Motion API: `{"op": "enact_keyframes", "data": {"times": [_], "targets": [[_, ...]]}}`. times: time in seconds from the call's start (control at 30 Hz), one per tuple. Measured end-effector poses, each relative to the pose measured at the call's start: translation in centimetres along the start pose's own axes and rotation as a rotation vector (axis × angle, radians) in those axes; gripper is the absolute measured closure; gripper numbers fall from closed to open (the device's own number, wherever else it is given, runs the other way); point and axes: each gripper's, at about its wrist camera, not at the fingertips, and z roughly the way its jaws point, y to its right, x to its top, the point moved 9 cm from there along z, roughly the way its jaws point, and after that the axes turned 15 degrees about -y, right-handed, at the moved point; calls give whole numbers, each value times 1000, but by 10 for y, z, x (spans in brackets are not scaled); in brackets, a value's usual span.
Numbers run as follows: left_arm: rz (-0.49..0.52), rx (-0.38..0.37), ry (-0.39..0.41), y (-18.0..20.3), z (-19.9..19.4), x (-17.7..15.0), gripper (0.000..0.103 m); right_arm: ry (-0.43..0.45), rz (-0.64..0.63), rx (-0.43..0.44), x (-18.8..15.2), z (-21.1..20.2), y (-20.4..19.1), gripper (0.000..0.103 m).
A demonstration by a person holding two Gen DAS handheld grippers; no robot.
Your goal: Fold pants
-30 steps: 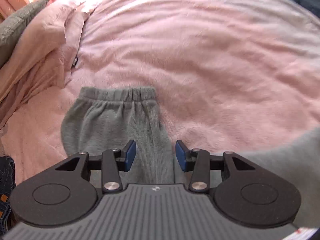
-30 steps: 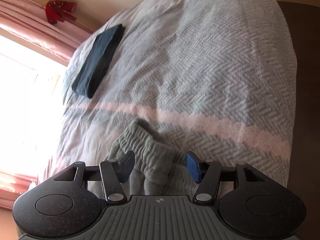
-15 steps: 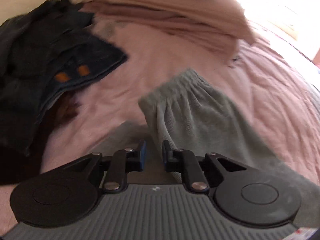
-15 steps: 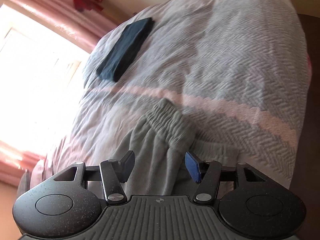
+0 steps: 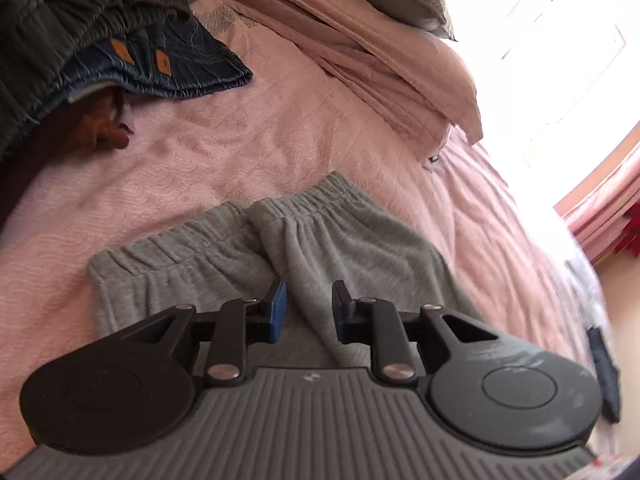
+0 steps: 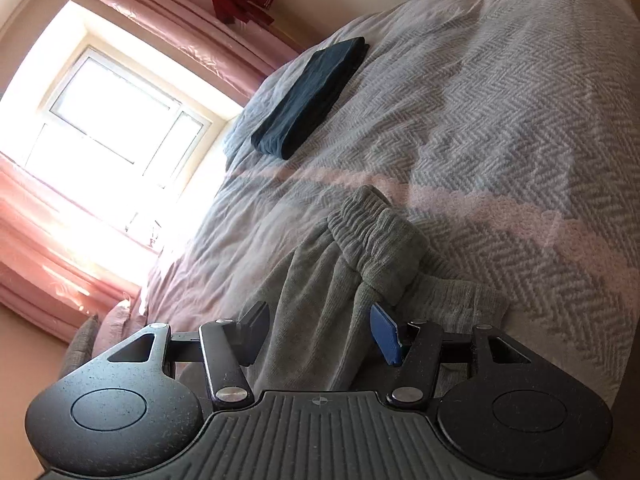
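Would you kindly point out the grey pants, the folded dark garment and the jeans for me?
grey pants (image 5: 352,248): left wrist view, upper leg panel.
folded dark garment (image 6: 312,96): right wrist view, top face.
jeans (image 5: 188,64): left wrist view, stitched denim.

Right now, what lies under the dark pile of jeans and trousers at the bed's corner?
Under the dark clothing pile a brown item pokes out onto the pink bedspread. What it is cannot be told; the pile covers the rest of it.

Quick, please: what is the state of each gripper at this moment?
Left gripper: open, over the grey pants, gripping nothing.
Right gripper: open, pants between its jaws, not clamped.
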Motion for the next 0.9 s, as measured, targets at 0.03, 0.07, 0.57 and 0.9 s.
{"op": "enact_keyframes", "data": {"times": [0.03, 0.07, 0.57, 0.9], "targets": [[-14, -17, 1, -1, 0, 1, 82, 18, 12, 7, -2, -6, 0, 49], [-29, -28, 7, -3, -1, 2, 79, 39, 30, 14, -5, -13, -1, 49], [-9, -15, -52, -11, 22, 21, 82, 44, 239, 59, -14, -13, 19, 52], [95, 49, -49, 12, 25, 34, 98, 36, 160, -24, -3, 21, 8, 103]]}}
